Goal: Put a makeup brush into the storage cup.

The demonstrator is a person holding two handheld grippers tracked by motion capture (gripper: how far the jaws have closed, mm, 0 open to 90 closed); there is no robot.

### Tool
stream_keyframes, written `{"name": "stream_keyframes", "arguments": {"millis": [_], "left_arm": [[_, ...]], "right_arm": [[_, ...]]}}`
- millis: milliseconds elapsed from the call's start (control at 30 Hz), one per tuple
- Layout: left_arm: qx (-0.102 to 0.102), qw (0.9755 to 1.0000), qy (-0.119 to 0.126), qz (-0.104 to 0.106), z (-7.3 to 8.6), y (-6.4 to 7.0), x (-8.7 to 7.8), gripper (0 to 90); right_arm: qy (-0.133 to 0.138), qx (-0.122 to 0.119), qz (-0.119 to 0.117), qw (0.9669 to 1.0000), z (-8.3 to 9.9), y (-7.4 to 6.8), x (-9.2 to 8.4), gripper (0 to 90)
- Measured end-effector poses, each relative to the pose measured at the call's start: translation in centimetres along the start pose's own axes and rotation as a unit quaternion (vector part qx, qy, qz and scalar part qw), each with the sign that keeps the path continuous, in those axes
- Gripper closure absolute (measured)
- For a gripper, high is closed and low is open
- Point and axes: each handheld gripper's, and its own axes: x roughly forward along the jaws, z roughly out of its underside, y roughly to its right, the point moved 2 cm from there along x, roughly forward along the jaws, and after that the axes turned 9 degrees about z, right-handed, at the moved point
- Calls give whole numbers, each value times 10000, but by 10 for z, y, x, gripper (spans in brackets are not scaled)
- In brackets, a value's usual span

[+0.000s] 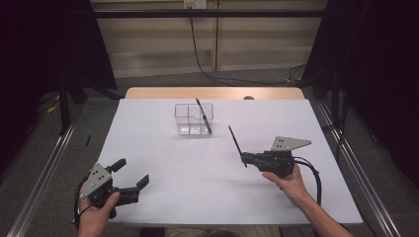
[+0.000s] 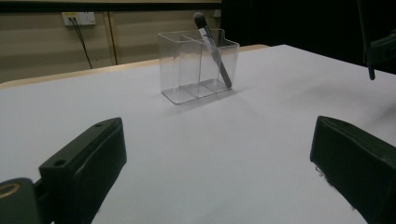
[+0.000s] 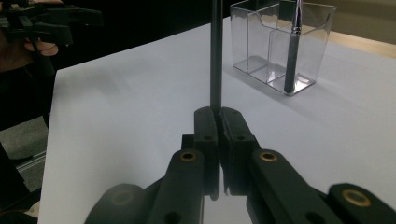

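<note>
Right gripper (image 1: 245, 159): black jaws pinched together on a thin dark stick (image 1: 236, 142) (a brush handle by the look of it, matte, straight, round in section). It's clamped near its lower end; the rest slants up and away toward the far side of the table. In the right gripper view the stick (image 3: 215, 56) rises straight out of the closed jaws and its top is cut off by the frame edge, so the tip can't be made out there.

Left gripper (image 1: 134, 177): jaws spread wide, nothing between them, hovering near the front left corner of the table. Blocky black pads, slightly rounded edges, seen close in the left gripper view (image 2: 217, 154).

Clear plastic holder (image 1: 193, 119) sits mid-table toward the far edge, well apart from both grippers. Rectangular, thin glossy walls, divided into compartments. One brush (image 1: 203, 115) already stands in it, leaning, dark rounded head up, silvery grey handle, foot in the right-hand end compartment as the left gripper view shows it (image 2: 213, 46).

Table (image 1: 163, 148): smooth white sheet over a light wood top, wood strip showing along the far edge.
</note>
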Motion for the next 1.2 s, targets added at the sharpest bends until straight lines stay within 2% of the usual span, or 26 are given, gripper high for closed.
{"name": "stream_keyframes", "arguments": {"millis": [333,433,600,833,933,1067,1133,1200], "left_arm": [[95,9995,-12,301,-5,9,9,25],[225,9991,-97,340,-6,13,13,25],[115,9990,-72,426,-8,15,18,24],[107,9983,-69,569,-12,21,25,27],[143,9980,-59,606,-15,24,29,24],[287,9974,-90,653,-19,28,35,20],[308,9967,-128,746,-21,30,38,22],[330,9962,-54,798,-27,34,40,24]], "right_arm": [[52,-82,-129,9999,-3,-7,1,863],[77,-98,-156,9998,-4,-9,2,862],[88,-109,-181,9997,-5,-10,2,862],[31,-188,-309,9993,-6,-17,6,862],[27,-185,-335,9993,-6,-19,8,862],[60,-135,-370,9992,-7,-21,9,862],[70,-126,-364,9992,-7,-21,10,862],[52,-119,-396,9991,-7,-23,11,862]]}}
